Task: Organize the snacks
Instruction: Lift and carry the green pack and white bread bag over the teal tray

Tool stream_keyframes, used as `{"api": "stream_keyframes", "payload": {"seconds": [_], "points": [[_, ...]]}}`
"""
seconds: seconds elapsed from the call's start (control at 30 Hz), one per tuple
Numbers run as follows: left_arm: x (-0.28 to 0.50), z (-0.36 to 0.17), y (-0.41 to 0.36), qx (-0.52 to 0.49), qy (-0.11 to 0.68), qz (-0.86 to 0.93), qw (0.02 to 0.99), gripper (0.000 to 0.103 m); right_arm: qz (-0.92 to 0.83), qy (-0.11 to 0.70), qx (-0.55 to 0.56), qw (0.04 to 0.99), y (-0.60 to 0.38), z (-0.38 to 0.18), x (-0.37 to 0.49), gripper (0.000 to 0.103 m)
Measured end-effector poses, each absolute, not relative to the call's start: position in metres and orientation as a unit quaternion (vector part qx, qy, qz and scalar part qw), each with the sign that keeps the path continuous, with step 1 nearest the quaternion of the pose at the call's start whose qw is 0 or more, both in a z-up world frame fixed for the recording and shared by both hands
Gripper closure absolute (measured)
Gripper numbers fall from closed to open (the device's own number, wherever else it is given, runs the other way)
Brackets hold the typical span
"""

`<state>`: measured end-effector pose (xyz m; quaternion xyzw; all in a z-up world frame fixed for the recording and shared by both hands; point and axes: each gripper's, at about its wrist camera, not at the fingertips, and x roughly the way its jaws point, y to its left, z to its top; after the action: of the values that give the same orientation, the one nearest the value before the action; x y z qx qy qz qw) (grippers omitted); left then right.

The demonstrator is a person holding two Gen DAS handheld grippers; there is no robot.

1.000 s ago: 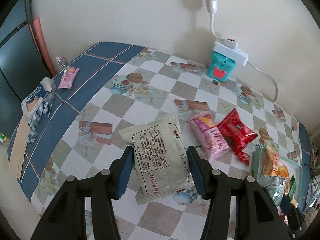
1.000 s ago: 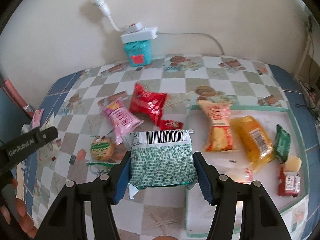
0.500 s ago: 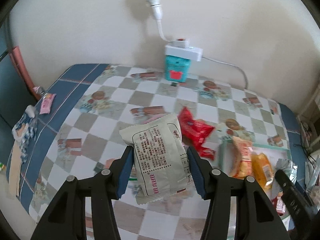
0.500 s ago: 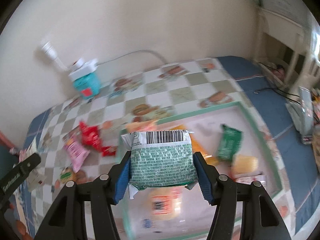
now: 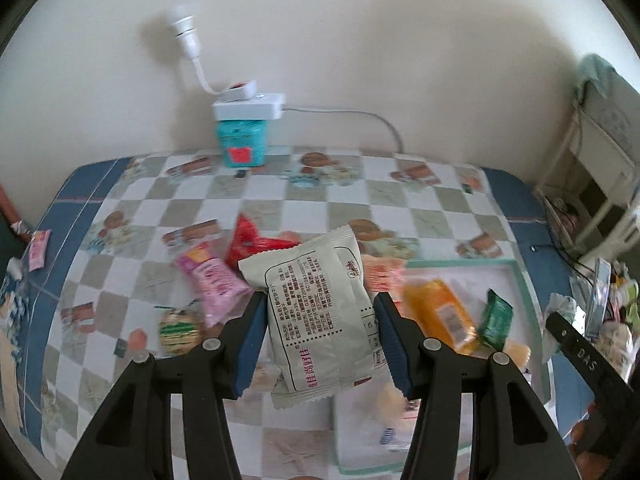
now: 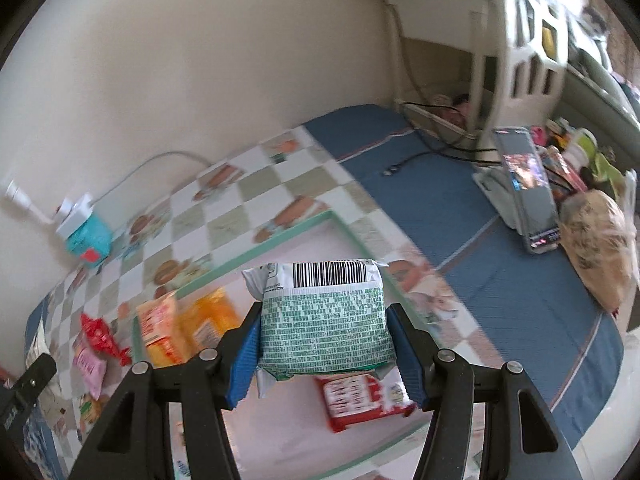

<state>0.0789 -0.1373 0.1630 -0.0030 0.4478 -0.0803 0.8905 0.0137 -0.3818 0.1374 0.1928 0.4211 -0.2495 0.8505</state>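
Carry step. Left gripper [image 5: 322, 334] clamps grey packet [image 5: 320, 312]; right gripper [image 6: 322, 346] clamps green packet [image 6: 325, 322]. Both hang over the tray [image 6: 280, 242]. Next, likely: lower, release into bare tray space.

Left wrist camera is riding behind the left gripper [image 5: 320, 332], looking steeply down at the table [image 5: 400, 216] toward its far edge along the wall, teal box [image 5: 241, 147] centred at the back. Right wrist camera is sitting behind the right gripper [image 6: 322, 344], also tilting down, rolled, facing the table's far right corner and blue border. Both are hovering fairly close above the tray [image 6: 288, 242]. Both views are sharing tray, teal box and, probably, the blurred orange packet [image 5: 440, 316].
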Motion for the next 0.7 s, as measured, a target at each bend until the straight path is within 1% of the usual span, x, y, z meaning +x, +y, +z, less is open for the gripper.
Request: {"api": "stream_keyframes", "payload": {"seconds": [0.33,0.7], "points": [[0.077,0.152,-0.183,0.019,0.459,-0.131,0.879,0.047,-0.270,0.425,0.205,0.840,-0.399,0.129,0.008,0.040],[0.092,0.115,-0.194,0.002,0.492,-0.153,0.857,0.047,-0.244,0.435,0.179,0.848,-0.389,0.102,0.026,0.040]]}}
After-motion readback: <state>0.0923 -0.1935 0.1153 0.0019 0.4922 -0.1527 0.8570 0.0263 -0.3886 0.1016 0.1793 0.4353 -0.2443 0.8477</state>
